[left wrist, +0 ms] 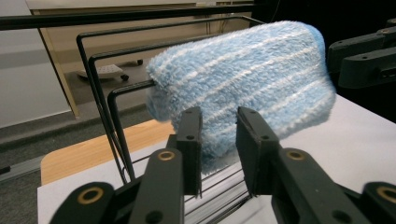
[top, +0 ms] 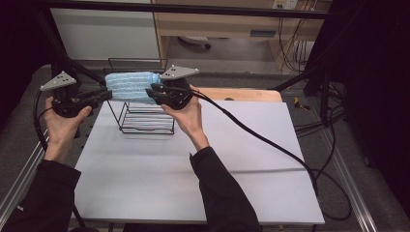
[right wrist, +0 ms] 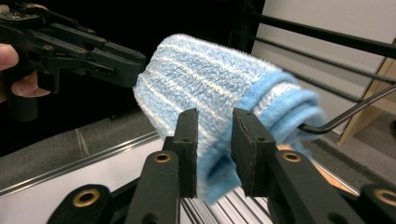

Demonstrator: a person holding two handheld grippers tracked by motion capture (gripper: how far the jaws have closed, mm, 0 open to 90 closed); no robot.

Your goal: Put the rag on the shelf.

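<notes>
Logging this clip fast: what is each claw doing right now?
Left claw: open, jaws apart astride the blue towel, not pinching it.
Right claw: open, jaws astride the towel's hanging edge.

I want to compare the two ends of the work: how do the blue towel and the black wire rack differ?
The blue towel is soft, fluffy and striped; the black wire rack is thin, rigid and bare metal. The towel hangs draped over a top bar, while the rack stands on the white table. The towel hides what is behind it; the rack is see-through. They touch at the bar.
</notes>
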